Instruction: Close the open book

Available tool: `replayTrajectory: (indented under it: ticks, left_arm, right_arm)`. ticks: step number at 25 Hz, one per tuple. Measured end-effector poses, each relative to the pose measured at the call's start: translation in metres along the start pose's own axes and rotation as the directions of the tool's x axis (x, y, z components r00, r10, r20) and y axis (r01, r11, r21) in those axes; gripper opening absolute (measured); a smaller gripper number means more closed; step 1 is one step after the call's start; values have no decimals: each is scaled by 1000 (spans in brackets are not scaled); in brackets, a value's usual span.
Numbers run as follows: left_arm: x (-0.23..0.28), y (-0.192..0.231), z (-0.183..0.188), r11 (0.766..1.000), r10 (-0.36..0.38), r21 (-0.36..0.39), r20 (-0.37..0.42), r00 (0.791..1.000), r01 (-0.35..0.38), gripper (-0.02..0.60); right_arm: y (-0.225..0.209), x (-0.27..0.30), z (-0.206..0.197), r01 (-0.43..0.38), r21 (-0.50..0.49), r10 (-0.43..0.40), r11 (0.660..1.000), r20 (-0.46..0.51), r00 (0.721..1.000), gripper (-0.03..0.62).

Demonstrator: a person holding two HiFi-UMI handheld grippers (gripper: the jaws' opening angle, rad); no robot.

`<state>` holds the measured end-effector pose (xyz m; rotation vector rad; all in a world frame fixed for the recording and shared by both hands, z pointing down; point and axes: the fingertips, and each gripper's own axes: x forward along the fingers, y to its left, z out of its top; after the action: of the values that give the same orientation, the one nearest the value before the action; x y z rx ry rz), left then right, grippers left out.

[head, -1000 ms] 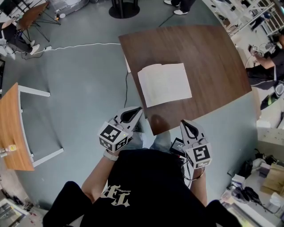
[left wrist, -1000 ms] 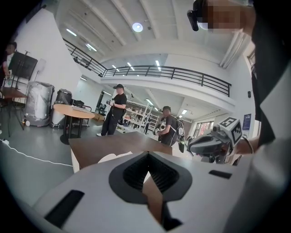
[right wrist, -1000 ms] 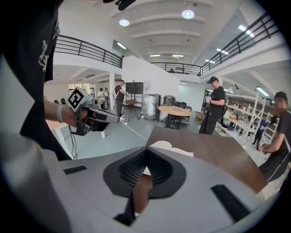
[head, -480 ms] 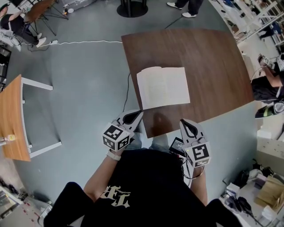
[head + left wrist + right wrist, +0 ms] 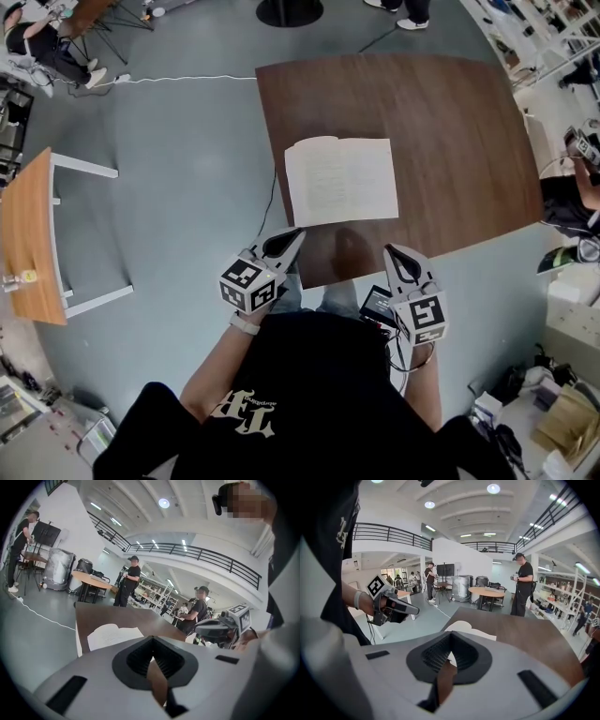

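Note:
The open book [image 5: 340, 180] lies flat with white pages up on the dark brown table [image 5: 450, 141], near its left edge. My left gripper [image 5: 284, 240] hovers at the table's near left corner, short of the book, jaws shut and empty. My right gripper [image 5: 397, 257] is held just off the near edge, to the book's lower right, also shut and empty. In the left gripper view the book [image 5: 112, 634] shows beyond the left gripper [image 5: 152, 639]. In the right gripper view the book [image 5: 469, 630] lies ahead of the right gripper [image 5: 451, 637].
A light wooden table [image 5: 23, 244] on a white frame stands at the far left. A white cable [image 5: 187, 78] runs across the grey floor and a black cable [image 5: 267, 202] hangs by the table's left edge. People stand beyond the table and at the right.
The head view has shifted a little, so the table and book look squarer. Both grippers stay at the near edge, still shut. The book lies open as before.

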<state>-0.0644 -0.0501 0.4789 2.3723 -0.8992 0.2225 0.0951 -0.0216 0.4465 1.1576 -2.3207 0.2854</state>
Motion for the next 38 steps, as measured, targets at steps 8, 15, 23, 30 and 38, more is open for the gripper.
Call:
replayTrajectory:
  ticks: [8,15,23,30,38]
  left_arm:
    - [16,-5,1,999,22,-46,-4,1000,-22,5]
    - [32,-11,0,997,37,-68,-13,999,-38,5]
    - [56,-19,-9,985,37,-170,8,999,-35,5]
    - [73,0,-47,958,73,-276,-21,997,-76,5]
    - [85,18,-88,892,114,-438,-32,993,-116,5]
  right_arm:
    - [-23,5,-9,-21,22,21,1000,7,1000,-12]
    - [-48,4,-4,-23,-11,23,1000,20,1000,-12]
    - [-88,-1,-19,-7,-7,7,1000,1,1000,-12]
    - [-106,2,-27,-17,-16,17,1000,-12,1000,-12]
    - [-105,29,-36,-103,-67,100,992,-41,994,-12]
